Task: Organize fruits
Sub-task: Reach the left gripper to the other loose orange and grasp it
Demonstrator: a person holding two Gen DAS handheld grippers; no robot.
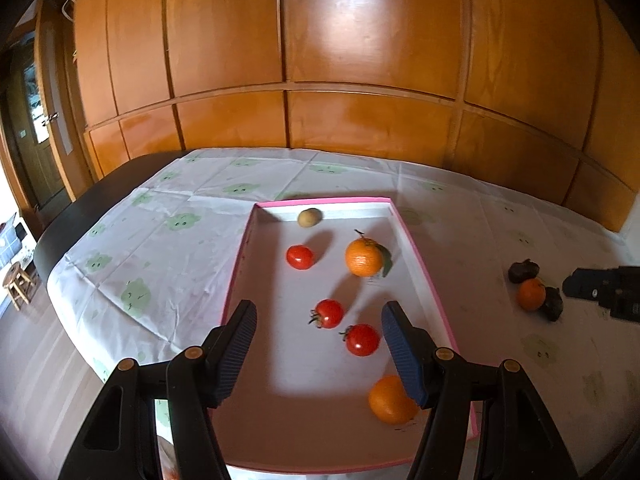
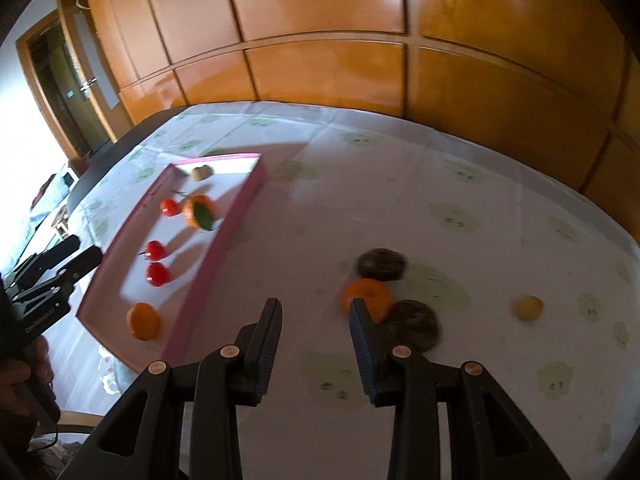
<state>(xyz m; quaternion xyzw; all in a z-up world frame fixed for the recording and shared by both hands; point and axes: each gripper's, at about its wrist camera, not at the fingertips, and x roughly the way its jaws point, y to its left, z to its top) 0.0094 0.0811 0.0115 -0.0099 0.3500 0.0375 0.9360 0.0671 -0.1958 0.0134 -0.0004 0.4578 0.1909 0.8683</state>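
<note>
Left claw (image 1: 318,334) stands apart, empty, above the pink tray (image 1: 416,240) — three tomatoes, a kiwi and two oranges lie inside, one tomato (image 1: 362,339) between its fingers' line. Right claw (image 2: 315,318) stands apart, empty, over the desk (image 2: 480,184); a loose orange (image 2: 366,298) and two dark fruits lie just ahead.
</note>
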